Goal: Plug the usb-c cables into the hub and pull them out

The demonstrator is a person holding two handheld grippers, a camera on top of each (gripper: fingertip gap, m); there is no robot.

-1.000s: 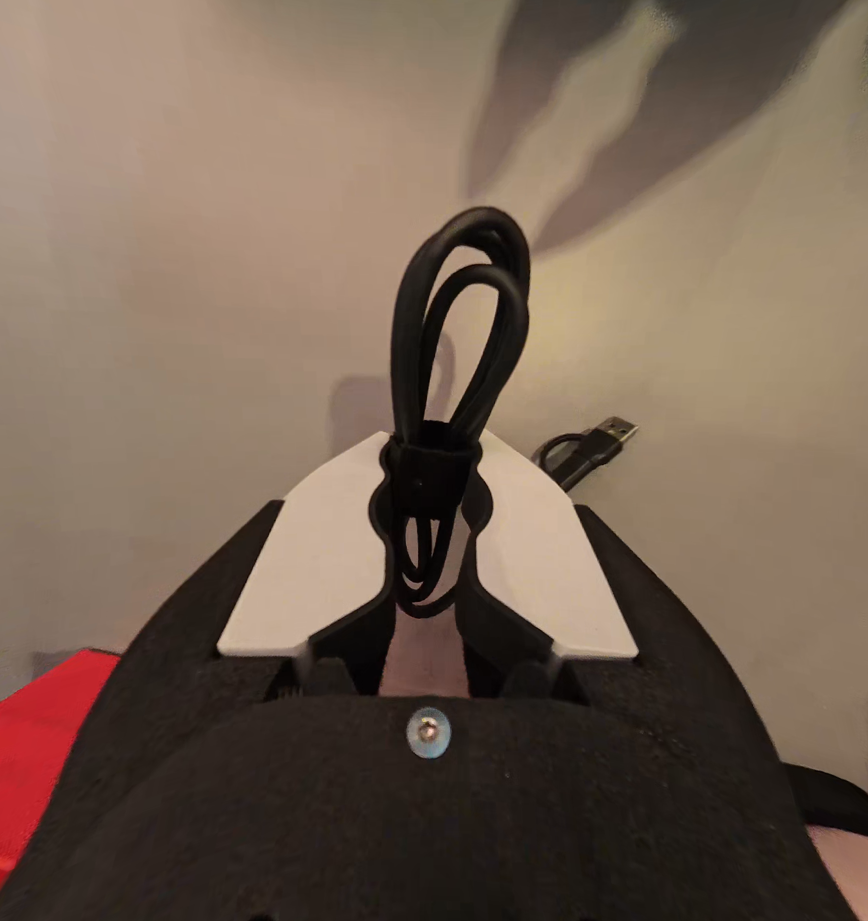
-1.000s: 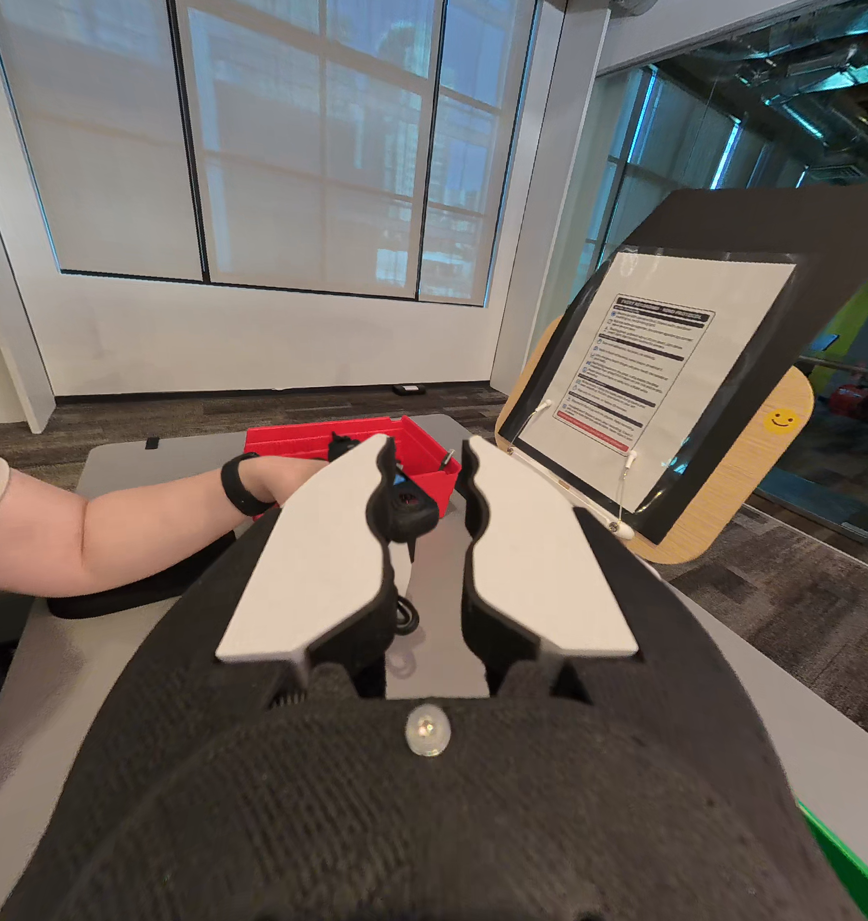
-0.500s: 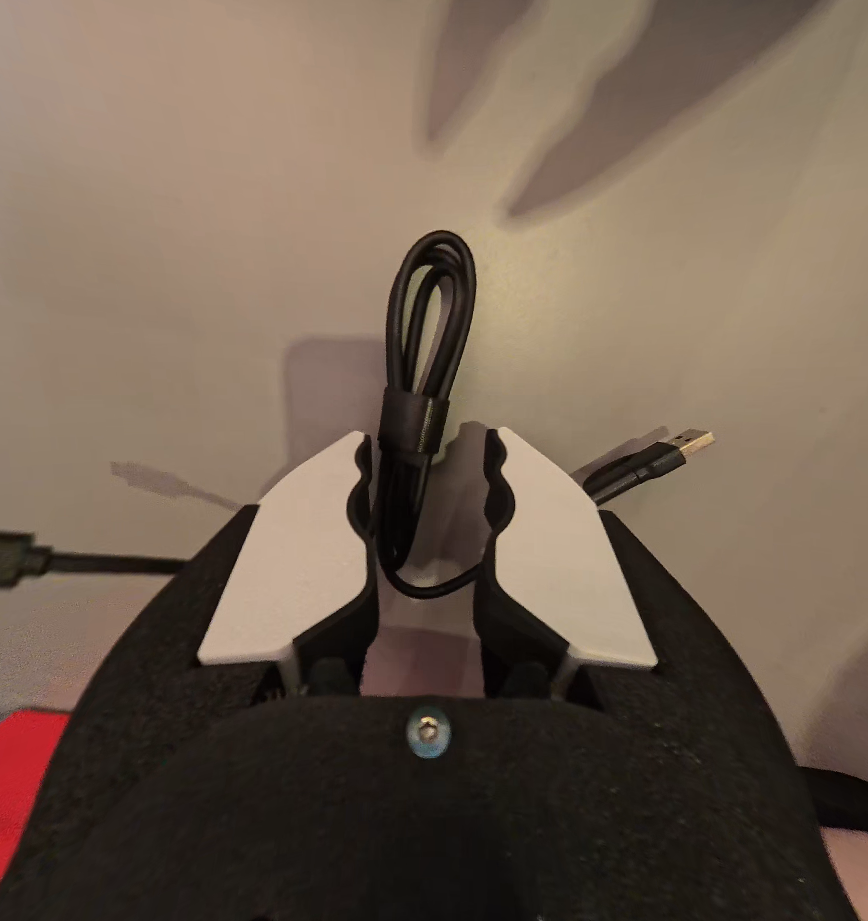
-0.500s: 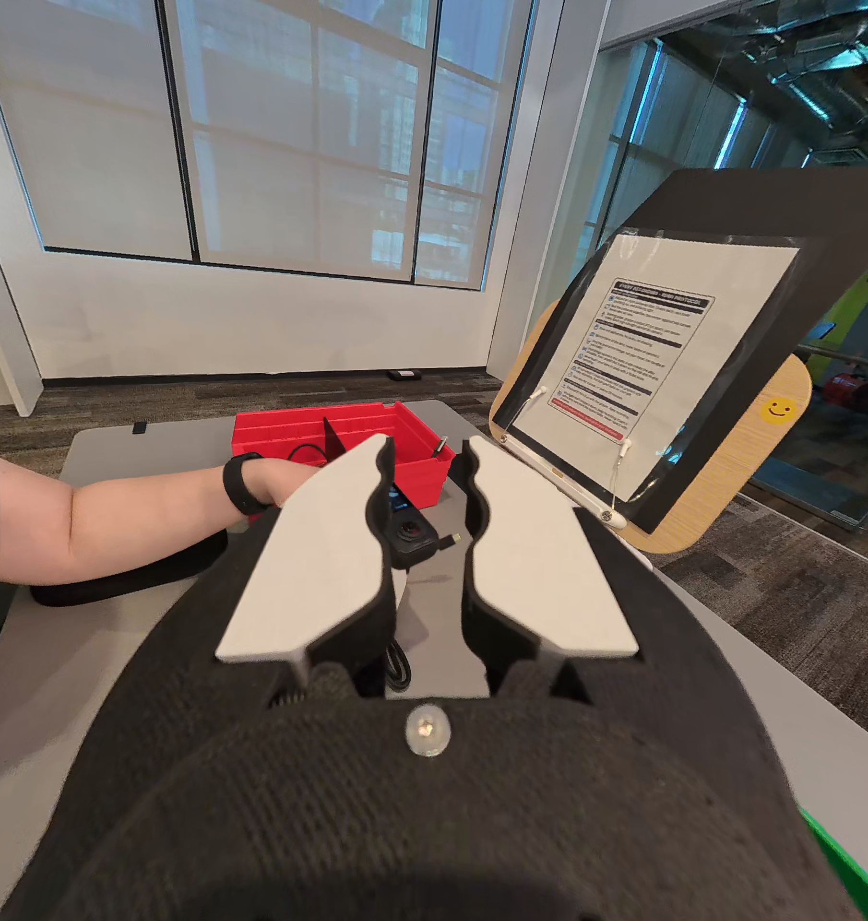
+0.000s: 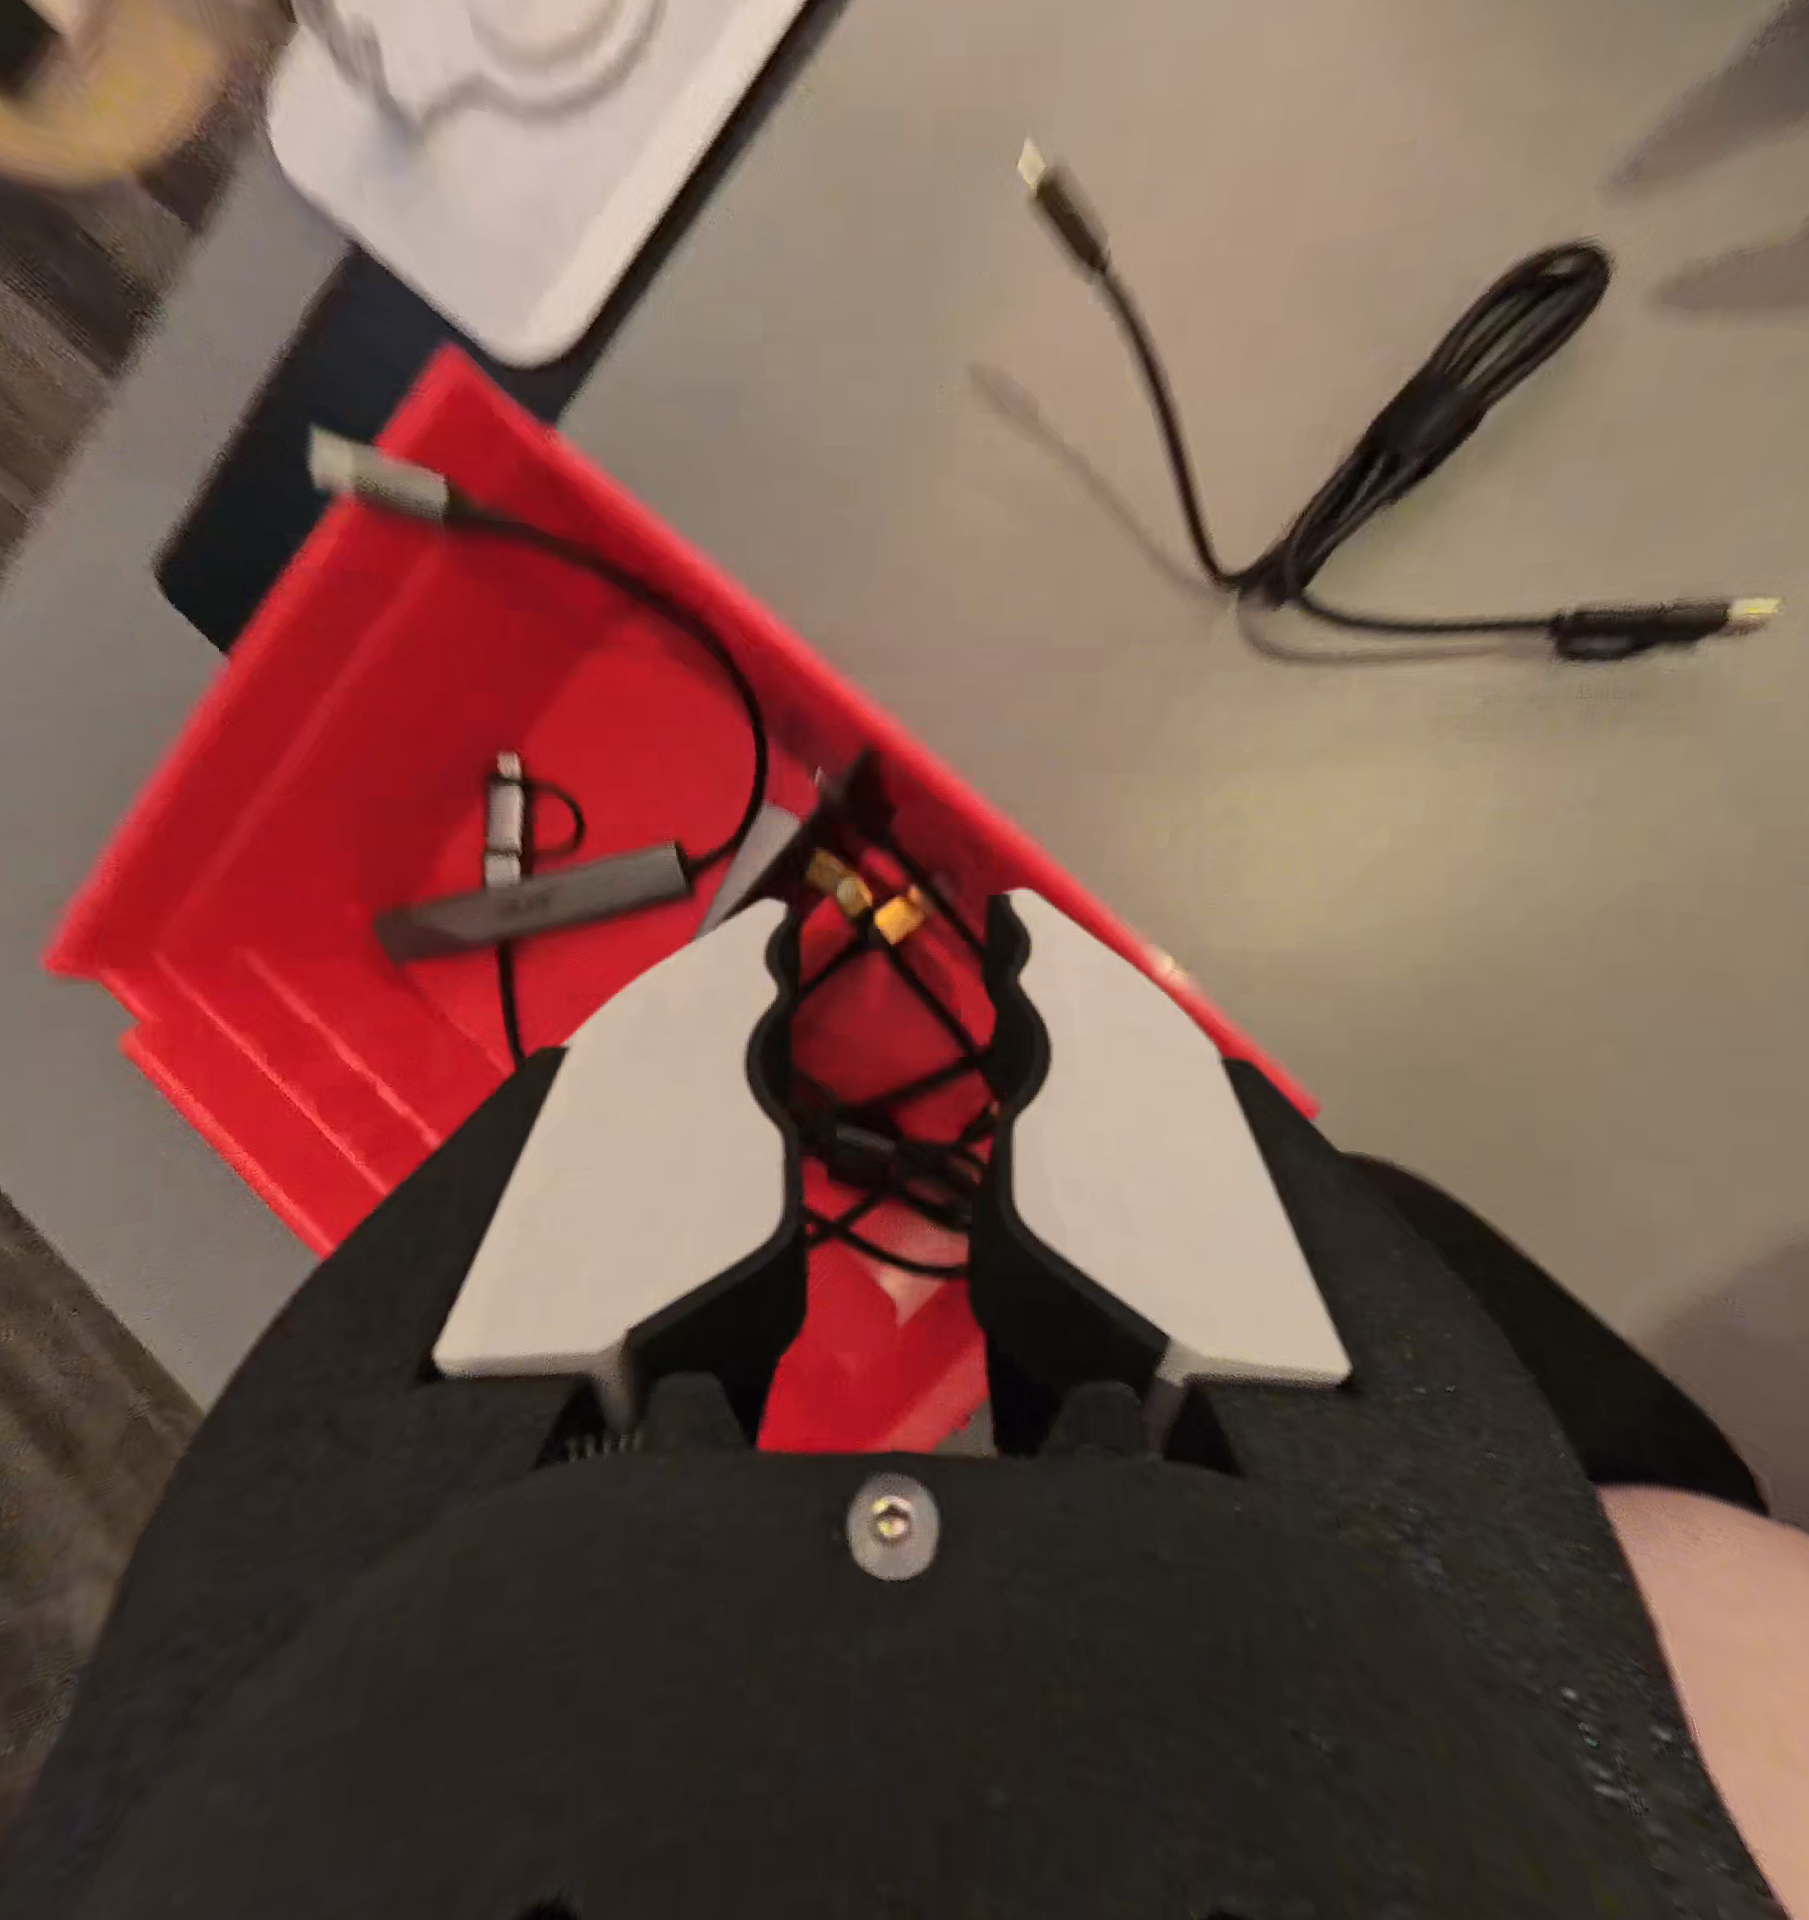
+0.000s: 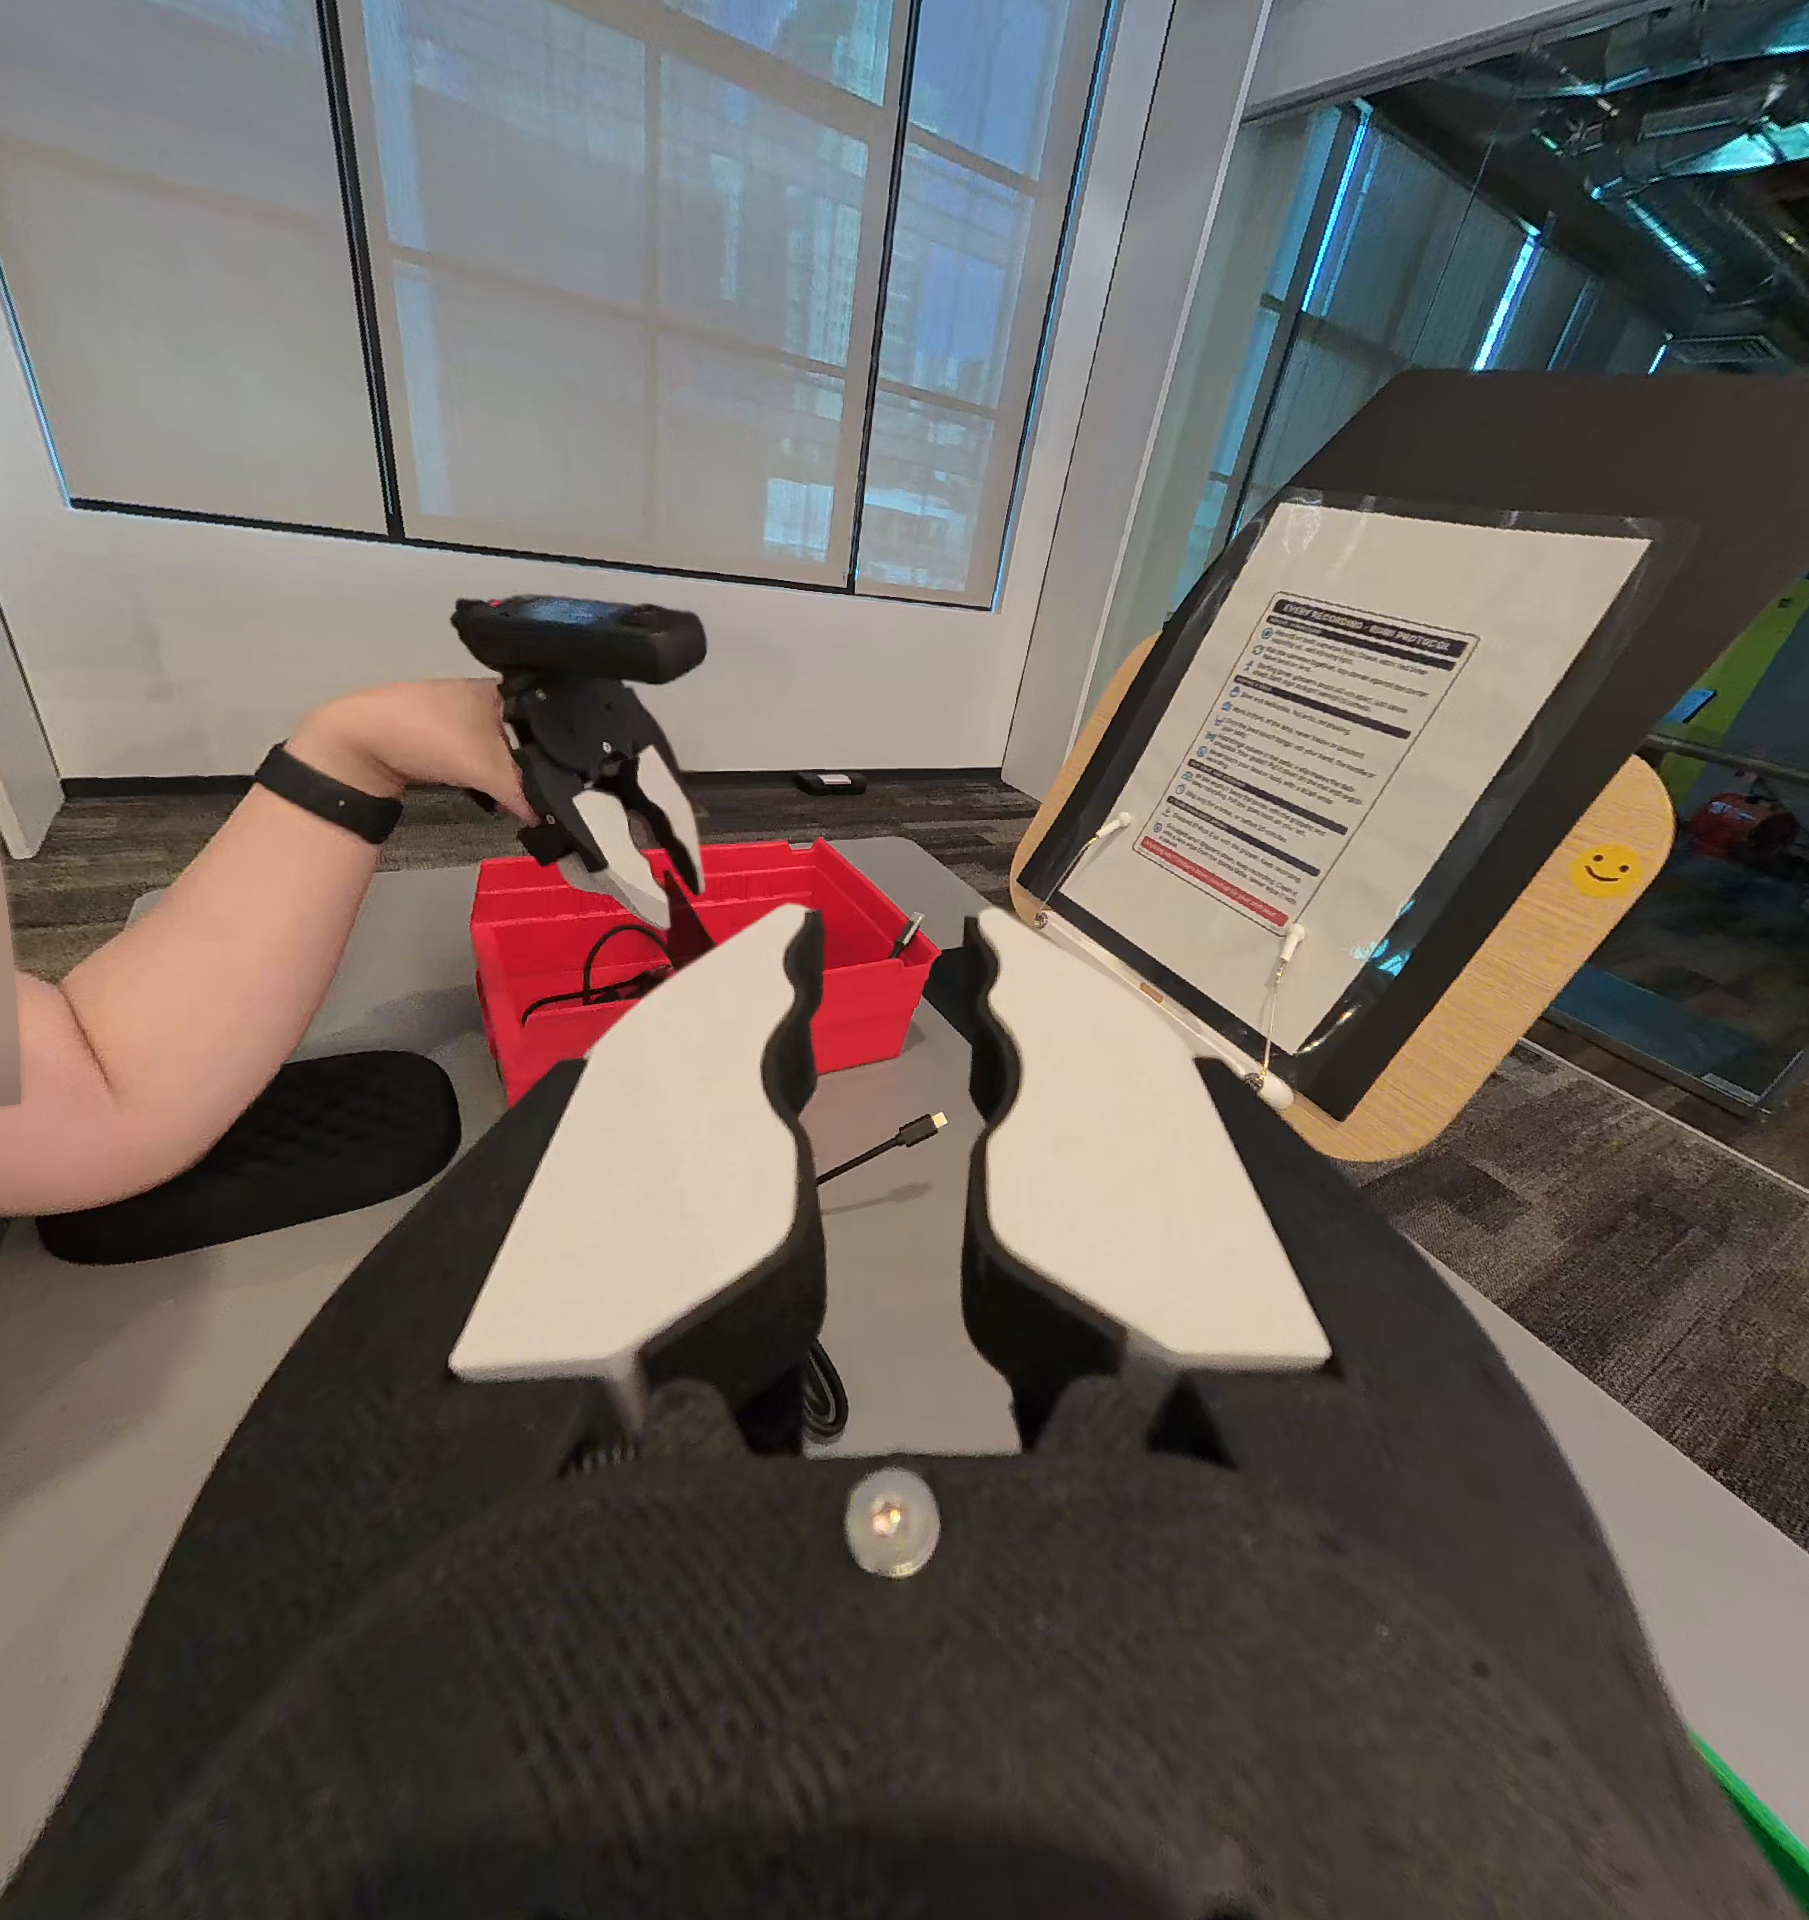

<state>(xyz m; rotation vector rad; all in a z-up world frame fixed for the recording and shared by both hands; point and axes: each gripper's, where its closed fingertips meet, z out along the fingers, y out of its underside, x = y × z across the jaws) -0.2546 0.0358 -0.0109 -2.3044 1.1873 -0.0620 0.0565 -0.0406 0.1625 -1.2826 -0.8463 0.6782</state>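
Note:
My left gripper (image 5: 884, 920) is open and empty, hovering over a red bin (image 5: 308, 831). In the bin lie a grey hub (image 5: 536, 912) with its own short lead, a small adapter (image 5: 510, 821), and a tangle of black cables (image 5: 879, 1132) with gold plugs directly below the jaws. A bundled black cable (image 5: 1451, 416) lies on the grey table, right of the bin. My right gripper (image 6: 895, 935) is open and empty, low over the table. One plug end of the cable (image 6: 921, 1127) shows between its fingers. The left gripper (image 6: 671, 883) also shows above the bin (image 6: 858, 997).
A tilted black board with a printed sheet (image 6: 1347, 779) stands at the right, close behind the bin. A black wrist rest (image 6: 256, 1143) lies under the person's forearm on the left. The table edge (image 6: 1606, 1382) runs along the right. Left tips to right tips: about 35 cm. The grey hub (image 5: 536, 912) lies some 20 cm from my left tips, 55 cm from my right tips. The left tips stand about 20 cm off the small adapter (image 5: 510, 821).
The left gripper opened and let go of the bundled cable, which now lies on the table. It then rose and swung left over the red bin. The right gripper stayed open.

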